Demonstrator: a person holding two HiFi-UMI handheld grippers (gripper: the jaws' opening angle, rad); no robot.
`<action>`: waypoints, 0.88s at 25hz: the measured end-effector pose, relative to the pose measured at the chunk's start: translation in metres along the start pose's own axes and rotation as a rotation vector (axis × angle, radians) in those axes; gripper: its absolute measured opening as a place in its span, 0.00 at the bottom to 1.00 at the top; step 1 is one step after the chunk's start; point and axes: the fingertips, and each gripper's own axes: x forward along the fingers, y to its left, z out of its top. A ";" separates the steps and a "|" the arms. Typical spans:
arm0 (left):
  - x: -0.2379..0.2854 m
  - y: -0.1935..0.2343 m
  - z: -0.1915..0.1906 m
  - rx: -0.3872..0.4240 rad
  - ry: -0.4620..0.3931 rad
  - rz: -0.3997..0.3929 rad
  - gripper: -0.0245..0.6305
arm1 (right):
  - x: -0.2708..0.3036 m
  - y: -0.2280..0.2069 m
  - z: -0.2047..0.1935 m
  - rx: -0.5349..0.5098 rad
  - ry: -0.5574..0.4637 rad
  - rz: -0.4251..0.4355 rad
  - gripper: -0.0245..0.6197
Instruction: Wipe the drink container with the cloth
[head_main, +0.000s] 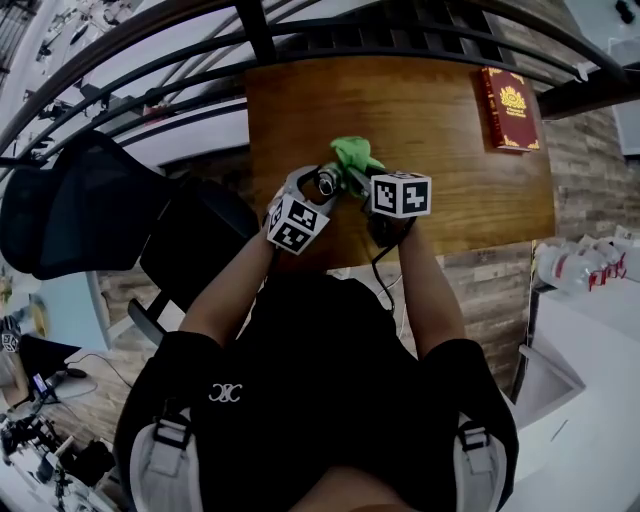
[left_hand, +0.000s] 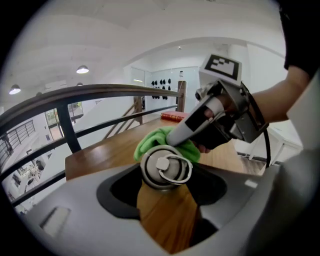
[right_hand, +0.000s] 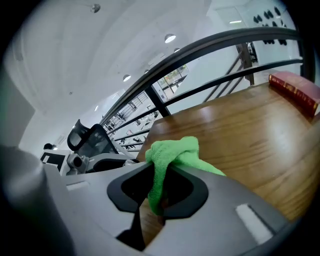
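Observation:
A steel drink container (left_hand: 165, 168) with a ring on its lid lies lengthwise between the jaws of my left gripper (left_hand: 166, 186), which is shut on it; its lid end faces the camera. In the head view the container (head_main: 327, 182) is held above the near part of the wooden table (head_main: 460, 150). My right gripper (right_hand: 160, 189) is shut on a green cloth (right_hand: 169, 154). The cloth (left_hand: 149, 142) bunches against the far side of the container, with the right gripper (left_hand: 186, 131) pressed in from the right. The container's body is hidden behind its lid.
A red book (head_main: 510, 108) lies at the table's far right corner, also seen as the book (right_hand: 296, 90) in the right gripper view. A dark railing (head_main: 300, 30) runs beyond the table. A black office chair (head_main: 80, 205) stands to the left, and bottles (head_main: 585, 262) sit at right.

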 end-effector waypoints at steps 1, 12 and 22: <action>0.001 -0.002 0.000 0.015 0.004 -0.004 0.52 | -0.002 0.004 0.002 -0.012 -0.003 0.009 0.13; 0.009 -0.010 0.008 0.104 0.040 -0.037 0.52 | -0.030 0.034 0.027 -0.053 -0.093 0.037 0.13; 0.025 -0.016 0.021 0.109 0.072 -0.025 0.52 | -0.096 0.031 0.045 -0.097 -0.319 -0.130 0.13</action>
